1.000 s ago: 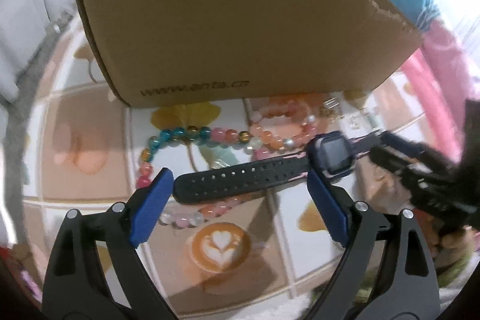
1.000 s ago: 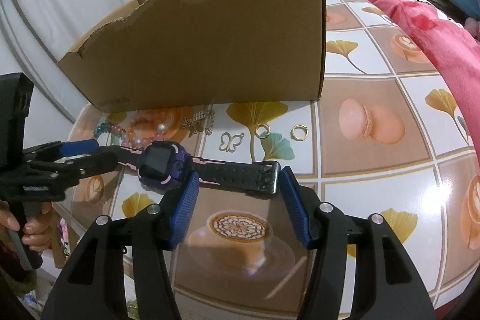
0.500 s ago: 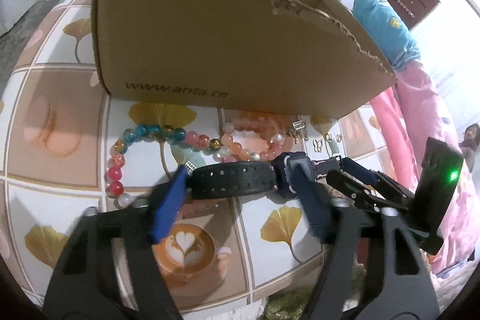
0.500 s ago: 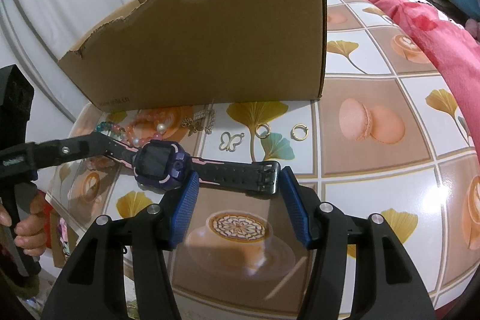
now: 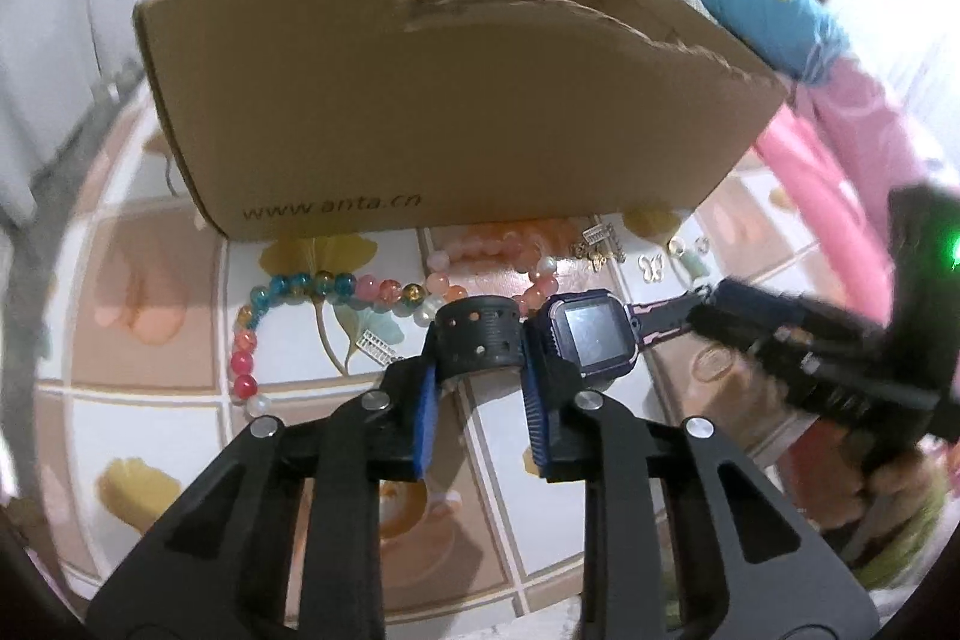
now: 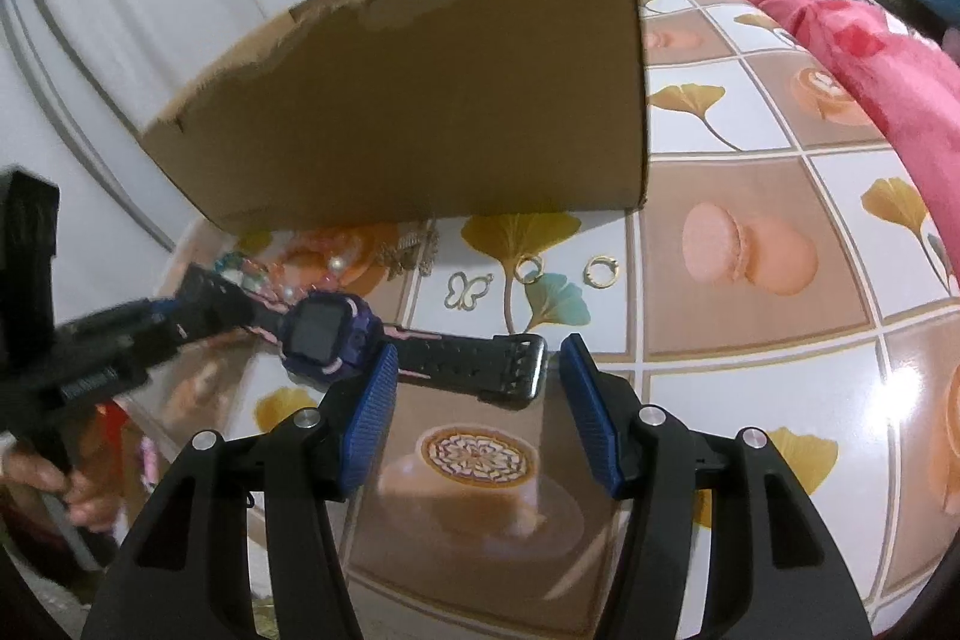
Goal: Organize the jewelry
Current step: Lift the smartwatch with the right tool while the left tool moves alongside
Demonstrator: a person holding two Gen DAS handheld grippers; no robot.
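Observation:
A purple smartwatch (image 5: 591,334) with a black and pink strap lies in front of a brown cardboard box (image 5: 420,100). My left gripper (image 5: 480,370) is closing, and its blue pads press the left strap, which bows up into an arch between them. In the right wrist view the watch (image 6: 327,334) has its other strap lying between the pads of my right gripper (image 6: 477,370). That gripper stands open, with a small gap at the buckle end. The left gripper (image 6: 198,304) comes in there from the left.
A multicoloured bead bracelet (image 5: 312,286) and an orange-pink one (image 5: 510,250) lie by the box. A butterfly charm (image 6: 465,289), two gold hoops (image 6: 600,273) and a chain (image 6: 414,244) sit on the patterned tablecloth (image 6: 780,340). Pink bedding (image 6: 840,40) borders the right.
The left gripper's jaws have narrowed onto the left strap and bent it into an arch. The left view has tilted up toward the box. The right gripper has stayed put.

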